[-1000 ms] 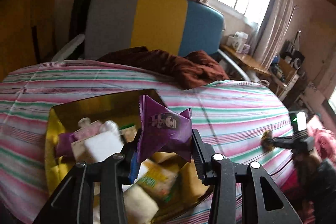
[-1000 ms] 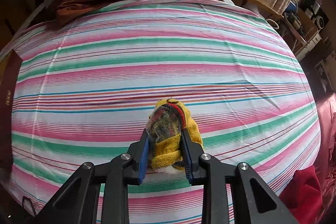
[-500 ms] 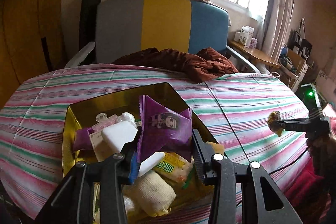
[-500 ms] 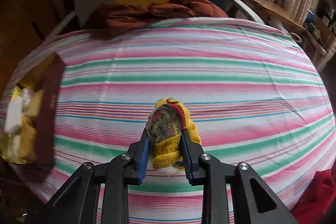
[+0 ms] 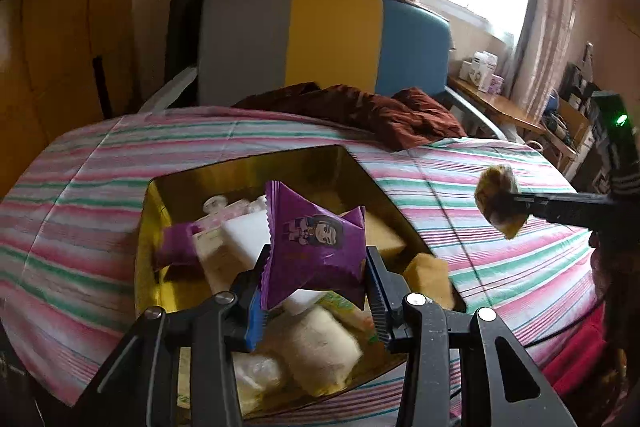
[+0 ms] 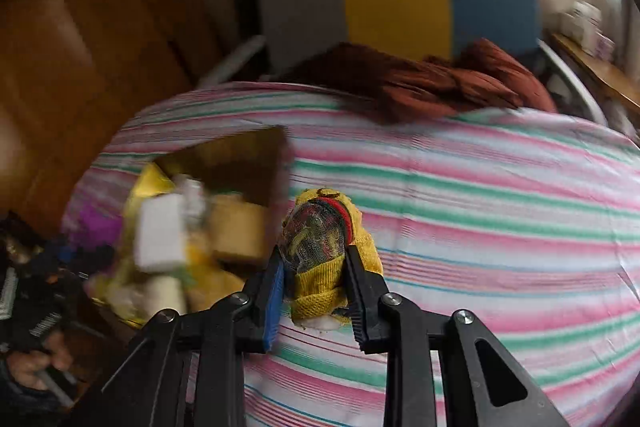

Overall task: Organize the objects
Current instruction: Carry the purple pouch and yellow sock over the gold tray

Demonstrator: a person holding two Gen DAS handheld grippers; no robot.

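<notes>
Bedspread (image 5: pixel 120 163) in pink, green and white stripes, a gold box on it, two grippers each carrying something.

Striped spread fills the lower half of both views; a rumpled brown cloth (image 5: pixel 360 107) lies at its far edge, at 12 o'clock, below a grey, yellow and blue headboard (image 5: pixel 332 35); the gold box (image 5: pixel 256 167) sits on the spread, crowded with packets, white blocks and yellow sponges; left gripper (image 5: pixel 316 283) pinches a purple snack packet (image 5: pixel 316 239) above the box's near half; right gripper (image 6: pixel 316 291), at 3 o'clock in the left view, is clamped on a yellow mesh scrubber (image 6: pixel 320 247), held over the spread just right of the box.
</notes>
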